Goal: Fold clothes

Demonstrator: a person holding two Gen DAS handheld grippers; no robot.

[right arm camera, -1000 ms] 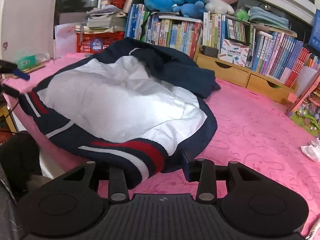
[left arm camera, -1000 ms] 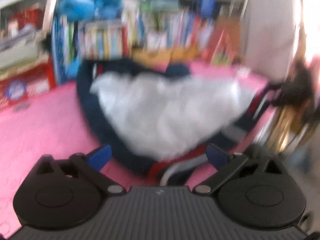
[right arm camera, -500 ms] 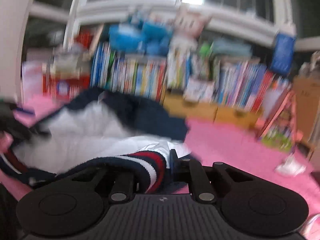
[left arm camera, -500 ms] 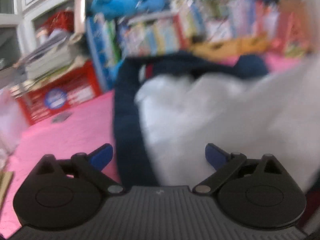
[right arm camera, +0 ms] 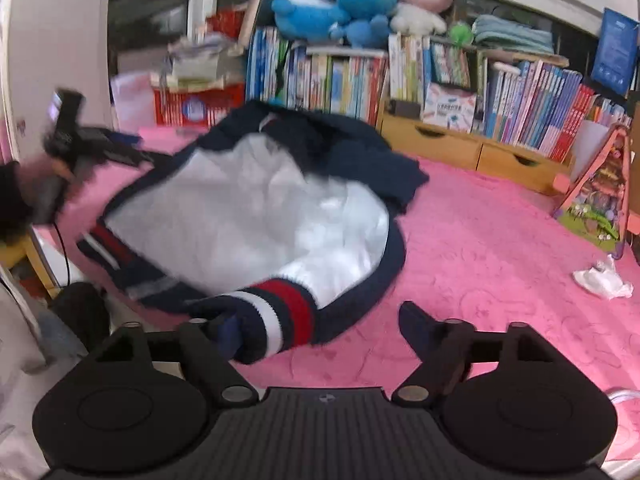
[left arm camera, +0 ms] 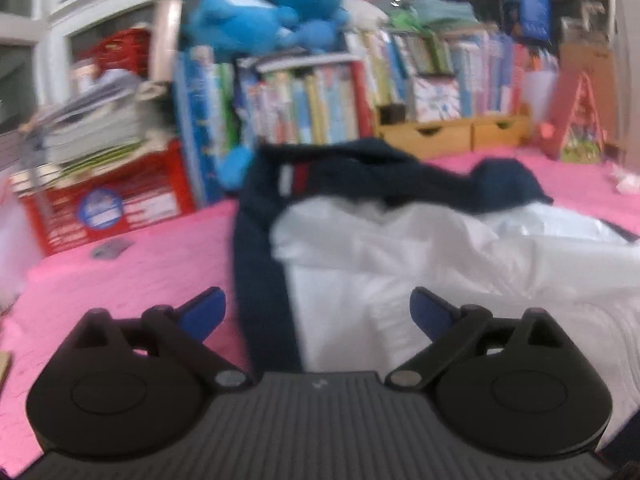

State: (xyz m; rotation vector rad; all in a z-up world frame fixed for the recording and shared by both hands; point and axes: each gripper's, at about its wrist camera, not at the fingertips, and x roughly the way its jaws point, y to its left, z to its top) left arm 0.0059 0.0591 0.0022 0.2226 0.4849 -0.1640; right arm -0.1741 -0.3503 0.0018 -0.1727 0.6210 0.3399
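Both grippers stand with jaws apart: the right gripper (right arm camera: 320, 320) has just been opening, the striped cuff (right arm camera: 276, 320) lying loose between its fingers, while the left gripper (left arm camera: 318, 308) hovers over one navy jacket (left arm camera: 400, 264). That jacket lies lining-up on the pink cloth (right arm camera: 500, 248), with three plush toys (right arm camera: 352, 4) at twelve o'clock.

Left gripper (left arm camera: 316, 312) jaws wide apart, blue fingertips (left arm camera: 202, 312) clear of any fabric. Navy jacket (left arm camera: 264, 264) lies inside out on the pink cover (left arm camera: 132, 276), white lining (left arm camera: 420, 264) facing up; a navy edge band runs between the jaws toward the camera. Red-white-blue tag (left arm camera: 294, 178) at the collar. Behind it: book row (left arm camera: 304, 108), blue plush toys (left arm camera: 264, 20) on top, red crate (left arm camera: 116, 196) at left, wooden drawers (left arm camera: 452, 134). Frame is blurred.
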